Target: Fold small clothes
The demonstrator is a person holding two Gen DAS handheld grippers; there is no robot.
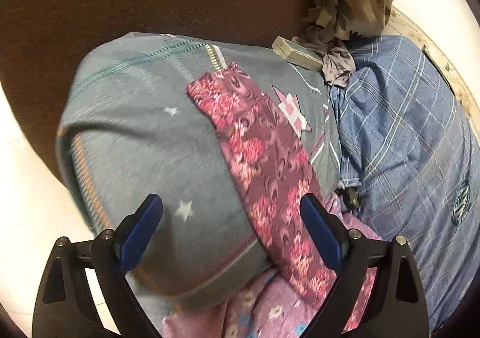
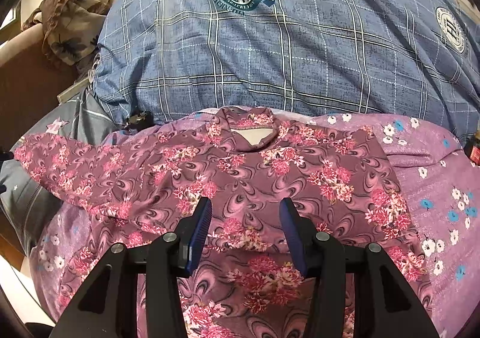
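On the blue plaid quilt point(image 2: 270, 52) a teal crest is printed, on which "STARS" and "A SENSE OF" can be read; the writing on a second, white crest is too small to be made out. The floral top point(image 2: 240, 176) is laid flat on the lilac sheet point(image 2: 435, 176), its collar toward the quilt and its body's long axis running from there back to the camera. One sleeve point(image 1: 264, 158) is stretched sideways across a grey pillow point(image 1: 144, 134). The left gripper point(image 1: 231, 218) is held open above pillow and sleeve. The right gripper point(image 2: 245, 212) is held open over the top, nothing being gripped.
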